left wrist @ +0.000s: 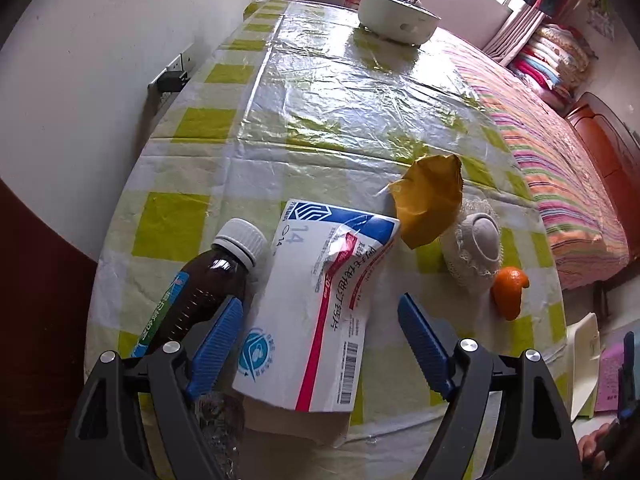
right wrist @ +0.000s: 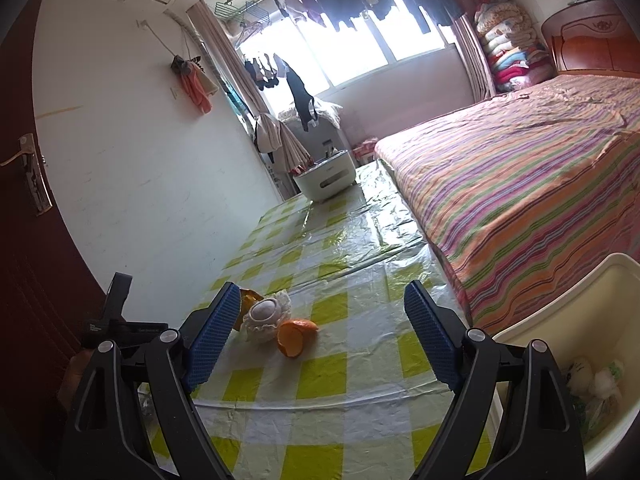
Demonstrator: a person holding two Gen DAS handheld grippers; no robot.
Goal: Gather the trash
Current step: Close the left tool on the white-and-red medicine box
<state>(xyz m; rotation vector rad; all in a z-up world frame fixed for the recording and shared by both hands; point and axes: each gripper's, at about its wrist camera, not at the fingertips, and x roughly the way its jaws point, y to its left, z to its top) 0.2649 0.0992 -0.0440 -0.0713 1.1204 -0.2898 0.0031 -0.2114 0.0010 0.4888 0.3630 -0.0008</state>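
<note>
Ribbed blue pads front the black fingers of the left gripper [left wrist: 320, 344], which stand spread wide over a crumpled white medicine box [left wrist: 320, 312] with blue and red print; the box lies between them, and whether either pad touches it cannot be told; a brown plastic bottle [left wrist: 208, 292] with a ridged white cap lies just outside the left finger, and something clear and crinkled beneath is hard to make out; beyond lie a stiff yellow wrapper [left wrist: 430, 204], a white foam net [left wrist: 476, 246] around a pale round lump, and a curled orange peel [left wrist: 510, 290], all on the glossy, creased green-and-white checked tablecloth [left wrist: 320, 92]; the right gripper [right wrist: 320, 340] is likewise spread and empty, the peel [right wrist: 296, 336] and net [right wrist: 266, 316] lying ahead between its fingers; a cream plastic bin [right wrist: 560, 320], cut off at the right edge, holds indistinct white scraps.
</note>
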